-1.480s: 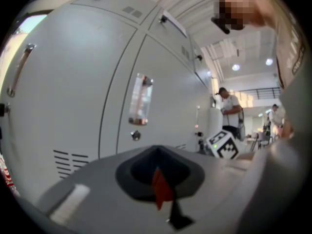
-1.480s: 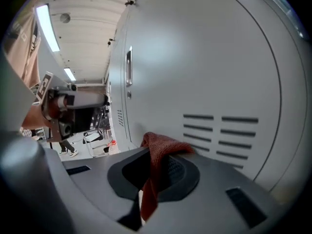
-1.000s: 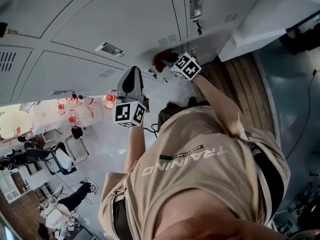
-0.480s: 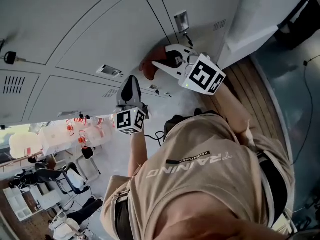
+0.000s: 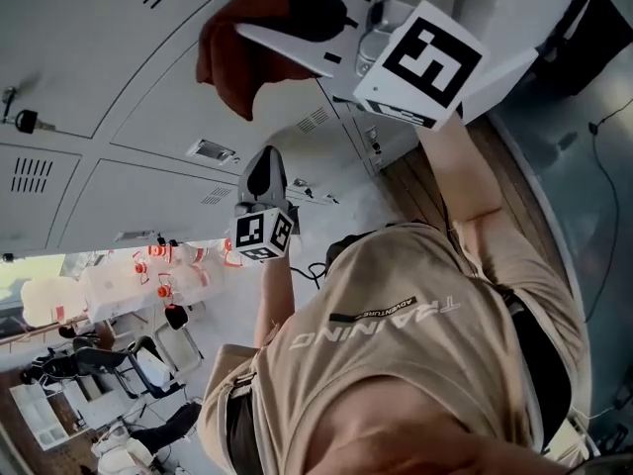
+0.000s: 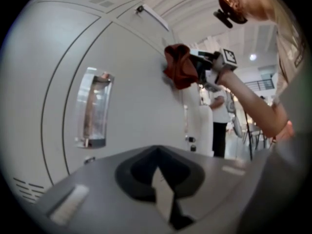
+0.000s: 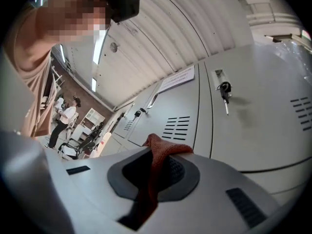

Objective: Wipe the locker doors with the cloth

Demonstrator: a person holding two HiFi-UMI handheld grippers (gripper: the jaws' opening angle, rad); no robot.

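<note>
A rust-red cloth (image 5: pixel 235 59) hangs from my right gripper (image 5: pixel 287 18), which is shut on it and held up against the grey locker doors (image 5: pixel 148 87). In the right gripper view the cloth (image 7: pixel 155 165) is pinched between the jaws and points at a door with a key in its lock (image 7: pixel 224 89). My left gripper (image 5: pixel 262 171) is lower, shut on nothing, its tip close to a door. From the left gripper view, my left gripper (image 6: pixel 158 179) faces a door with a recessed handle (image 6: pixel 92 108), and the cloth (image 6: pixel 179 66) shows further along.
Louvred vents (image 7: pixel 176 127) and a key (image 5: pixel 25 122) sit on neighbouring doors. A wooden floor strip (image 5: pixel 435 191) runs along the locker base. Behind me are chairs (image 5: pixel 119 369) and a table with red-capped bottles (image 5: pixel 163 265). Another person (image 6: pixel 220 116) stands at the far end.
My right gripper has swept the cloth upward along the locker doors, from near their lower edge to well above the left gripper. The left gripper has barely moved.
</note>
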